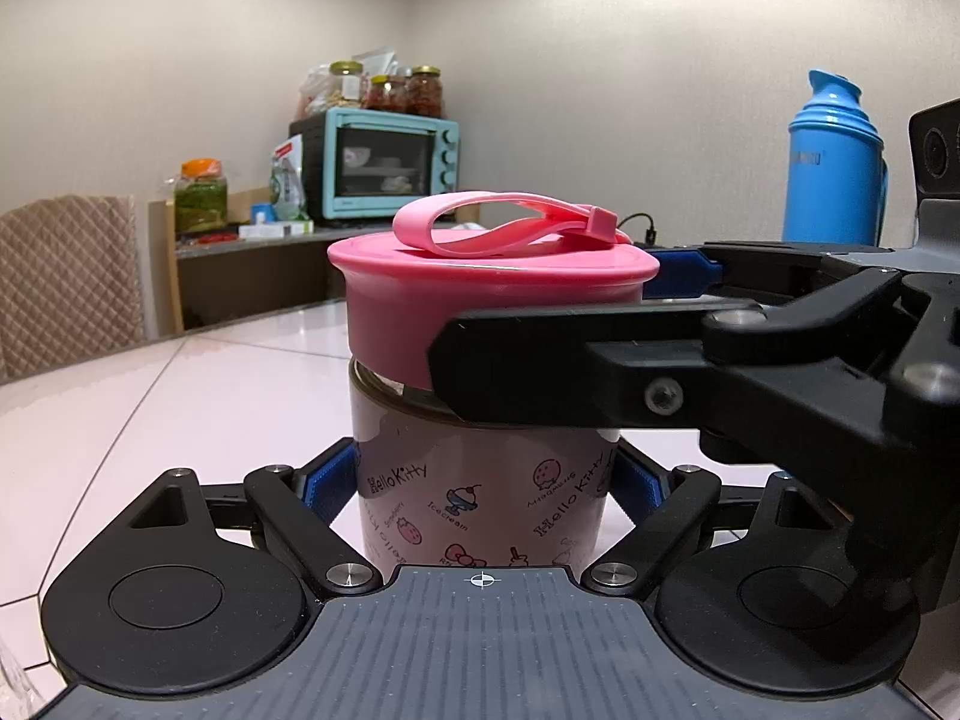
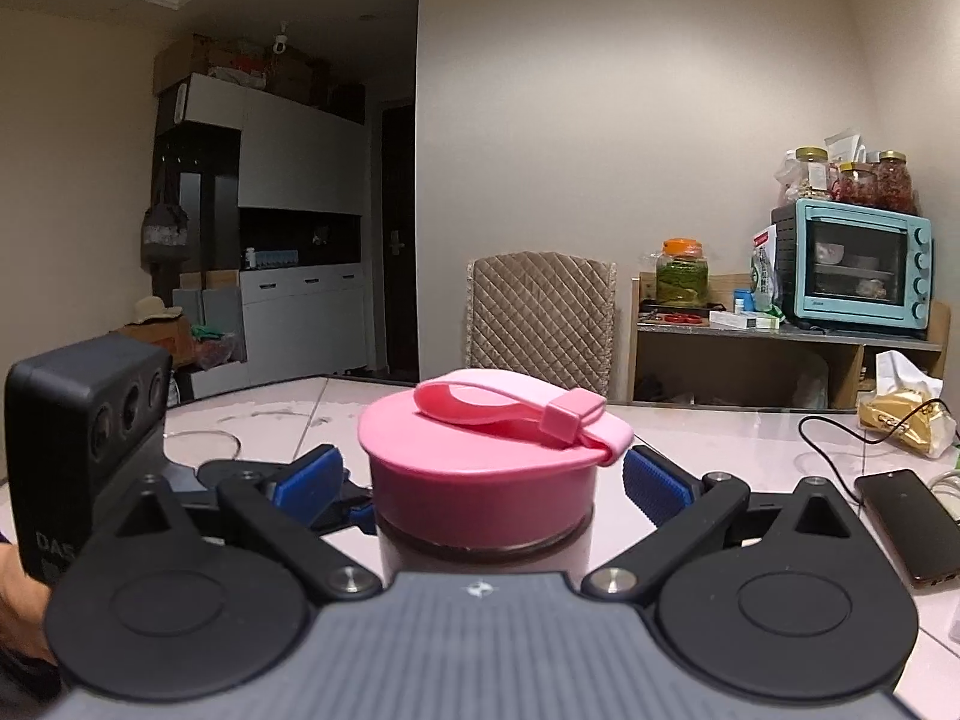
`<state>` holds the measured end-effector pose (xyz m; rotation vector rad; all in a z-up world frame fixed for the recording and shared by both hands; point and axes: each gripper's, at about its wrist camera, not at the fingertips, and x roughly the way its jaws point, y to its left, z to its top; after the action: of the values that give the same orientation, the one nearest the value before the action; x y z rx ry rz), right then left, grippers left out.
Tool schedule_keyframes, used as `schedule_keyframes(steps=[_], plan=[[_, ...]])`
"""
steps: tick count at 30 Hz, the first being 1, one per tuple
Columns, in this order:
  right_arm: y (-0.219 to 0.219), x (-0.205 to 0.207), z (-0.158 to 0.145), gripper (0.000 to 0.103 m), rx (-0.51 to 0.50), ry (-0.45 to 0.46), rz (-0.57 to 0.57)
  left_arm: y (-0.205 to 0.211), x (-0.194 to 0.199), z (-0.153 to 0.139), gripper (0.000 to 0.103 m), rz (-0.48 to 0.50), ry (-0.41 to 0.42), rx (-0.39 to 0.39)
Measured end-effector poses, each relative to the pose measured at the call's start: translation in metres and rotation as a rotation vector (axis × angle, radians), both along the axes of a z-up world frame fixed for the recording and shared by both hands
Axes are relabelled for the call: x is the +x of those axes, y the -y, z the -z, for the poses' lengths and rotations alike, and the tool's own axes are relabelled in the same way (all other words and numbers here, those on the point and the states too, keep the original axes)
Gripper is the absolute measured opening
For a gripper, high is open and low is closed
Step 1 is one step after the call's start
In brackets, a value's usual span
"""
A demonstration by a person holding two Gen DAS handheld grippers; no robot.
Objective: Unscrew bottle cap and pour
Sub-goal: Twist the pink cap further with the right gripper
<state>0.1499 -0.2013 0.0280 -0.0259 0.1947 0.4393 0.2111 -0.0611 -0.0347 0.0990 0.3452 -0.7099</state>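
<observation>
A Hello Kitty bottle (image 1: pixel 480 498) stands upright on the pale table, topped by a wide pink cap (image 1: pixel 468 300) with a pink loop strap. My left gripper (image 1: pixel 480 480) is shut on the bottle body, its blue pads pressed to both sides. My right gripper (image 1: pixel 540 324) comes in from the right at cap height, fingers either side of the cap. In the right wrist view the cap (image 2: pixel 480 474) sits between my right gripper (image 2: pixel 483 480) pads, which stand a little apart from it, open. The bottle body (image 2: pixel 480 552) shows just under the cap.
A blue thermos (image 1: pixel 834 174) stands at the right. A teal toaster oven (image 2: pixel 852 267) with jars sits on a shelf by the wall. A phone (image 2: pixel 906 525), a cable and a yellow packet (image 2: pixel 900 420) lie on the table at right. A quilted chair (image 2: pixel 540 318) stands behind the table.
</observation>
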Motion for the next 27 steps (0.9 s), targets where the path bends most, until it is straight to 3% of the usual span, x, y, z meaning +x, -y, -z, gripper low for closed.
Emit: schedule_keyframes(steps=[18,27], plan=[[-0.016,-0.001,0.003,0.100,-0.011,0.014,0.079,0.000,-0.001,-0.001,0.090,0.001,-0.001,-0.001],[-0.019,-0.002,0.005,0.091,-0.018,0.009,0.104,0.000,-0.001,-0.001,0.090,0.001,-0.001,0.000]])
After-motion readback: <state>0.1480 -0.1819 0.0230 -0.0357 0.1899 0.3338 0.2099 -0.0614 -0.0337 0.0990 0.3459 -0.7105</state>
